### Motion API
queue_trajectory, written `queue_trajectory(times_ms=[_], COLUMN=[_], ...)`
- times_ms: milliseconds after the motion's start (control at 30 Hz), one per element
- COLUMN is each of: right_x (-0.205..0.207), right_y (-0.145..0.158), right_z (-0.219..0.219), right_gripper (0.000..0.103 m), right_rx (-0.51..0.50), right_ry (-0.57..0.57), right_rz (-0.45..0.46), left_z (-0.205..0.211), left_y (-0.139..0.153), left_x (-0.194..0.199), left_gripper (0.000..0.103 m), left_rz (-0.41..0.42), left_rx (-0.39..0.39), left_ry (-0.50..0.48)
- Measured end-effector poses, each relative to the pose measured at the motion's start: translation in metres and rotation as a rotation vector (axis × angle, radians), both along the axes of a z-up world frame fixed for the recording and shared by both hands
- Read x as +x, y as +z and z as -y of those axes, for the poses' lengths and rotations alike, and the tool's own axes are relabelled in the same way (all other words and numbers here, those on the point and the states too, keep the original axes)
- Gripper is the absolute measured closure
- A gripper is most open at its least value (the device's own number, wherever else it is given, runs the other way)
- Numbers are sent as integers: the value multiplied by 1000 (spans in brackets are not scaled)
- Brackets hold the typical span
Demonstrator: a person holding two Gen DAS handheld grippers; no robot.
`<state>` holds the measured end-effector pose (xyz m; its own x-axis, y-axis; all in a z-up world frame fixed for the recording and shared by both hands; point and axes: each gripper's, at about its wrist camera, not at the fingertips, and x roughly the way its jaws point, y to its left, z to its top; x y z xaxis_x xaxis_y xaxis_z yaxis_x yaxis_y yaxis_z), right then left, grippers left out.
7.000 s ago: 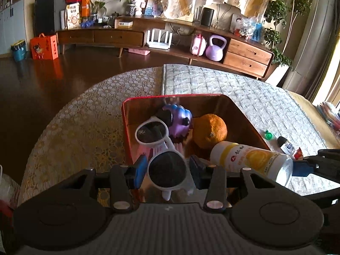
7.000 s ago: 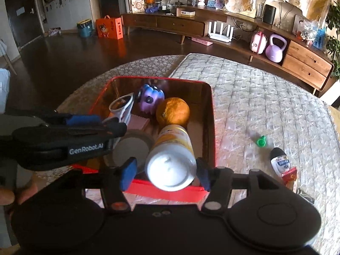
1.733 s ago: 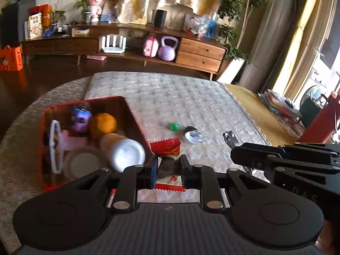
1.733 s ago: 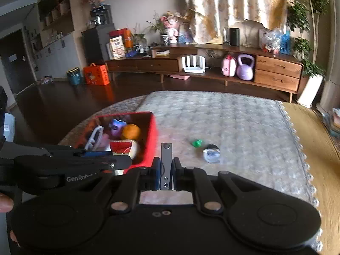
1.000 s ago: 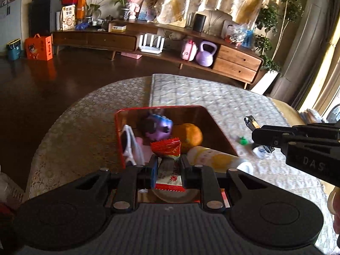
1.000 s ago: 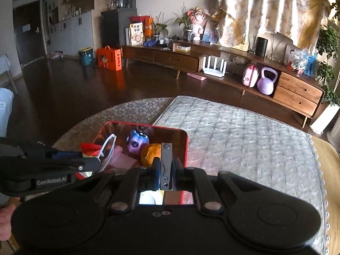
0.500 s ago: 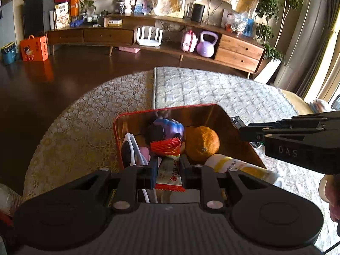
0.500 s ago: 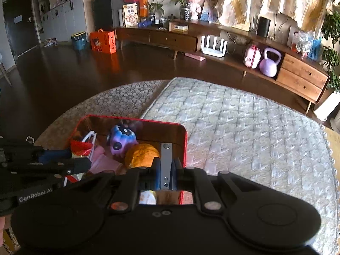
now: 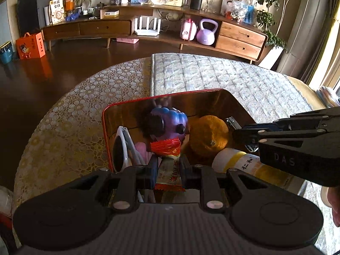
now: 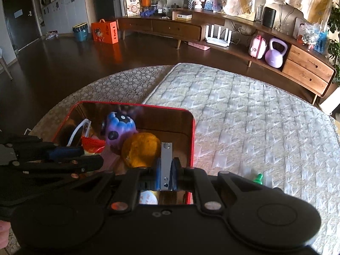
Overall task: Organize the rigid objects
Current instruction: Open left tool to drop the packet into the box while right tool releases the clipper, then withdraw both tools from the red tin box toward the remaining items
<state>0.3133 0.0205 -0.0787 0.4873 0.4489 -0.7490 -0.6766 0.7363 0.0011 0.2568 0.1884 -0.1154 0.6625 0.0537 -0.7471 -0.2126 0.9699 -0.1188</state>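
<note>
Over one shiny red box (image 9: 105, 127), the left gripper (image 9: 169, 167) is pinching one crinkly snack packet (image 9: 167, 161), and the right gripper (image 10: 165, 175) is pinching one flat metal nail clipper (image 10: 166, 165).

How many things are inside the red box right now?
5 that I can see: white sunglasses at the left wall, purple toy at the back, orange beside it, a bottle in front, something pink underneath. More may be hidden.

I see the box (image 9: 127, 106) on the table (image 9: 63, 127), toy (image 9: 167, 119) at its back, orange (image 9: 208, 136) right of it, sunglasses (image 9: 121, 148) left, bottle (image 9: 244, 163) front right.
</note>
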Motion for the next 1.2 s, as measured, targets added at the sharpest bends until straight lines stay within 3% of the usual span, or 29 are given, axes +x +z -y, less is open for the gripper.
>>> queue_trajectory(times_ms=[167, 300, 400, 533, 767, 900, 1133, 1200], right_x=[1, -1, -5, -14, -34, -45, -65, -71], right_y=[-2, 2, 7, 18, 38, 50, 66, 68], right_z=[2, 5, 9, 17, 29, 39, 66, 75], right_gripper=[92, 82, 82, 69, 57, 47, 39, 36], right_rx=[6, 23, 35, 72, 111, 134, 192, 205], right_ry=[-8, -15, -16, -4, 12, 11, 5, 5], right_rz=[-8, -13, -13, -16, -1, 15, 16, 14], left_z=[0, -2, -4, -5, -3, 0, 7, 11], left_y=[-1, -2, -1, 1, 11, 21, 39, 43], left_x=[3, 4, 3, 0, -14, -24, -43, -49], left_gripper=[82, 82, 82, 82, 81, 72, 71, 54], left_rz=[1, -10, -14, -17, -14, 7, 41, 49], left_rx=[-7, -10, -16, -26, -31, -36, -45, -41], left_ry=[-2, 8, 16, 31, 46, 46, 43, 43])
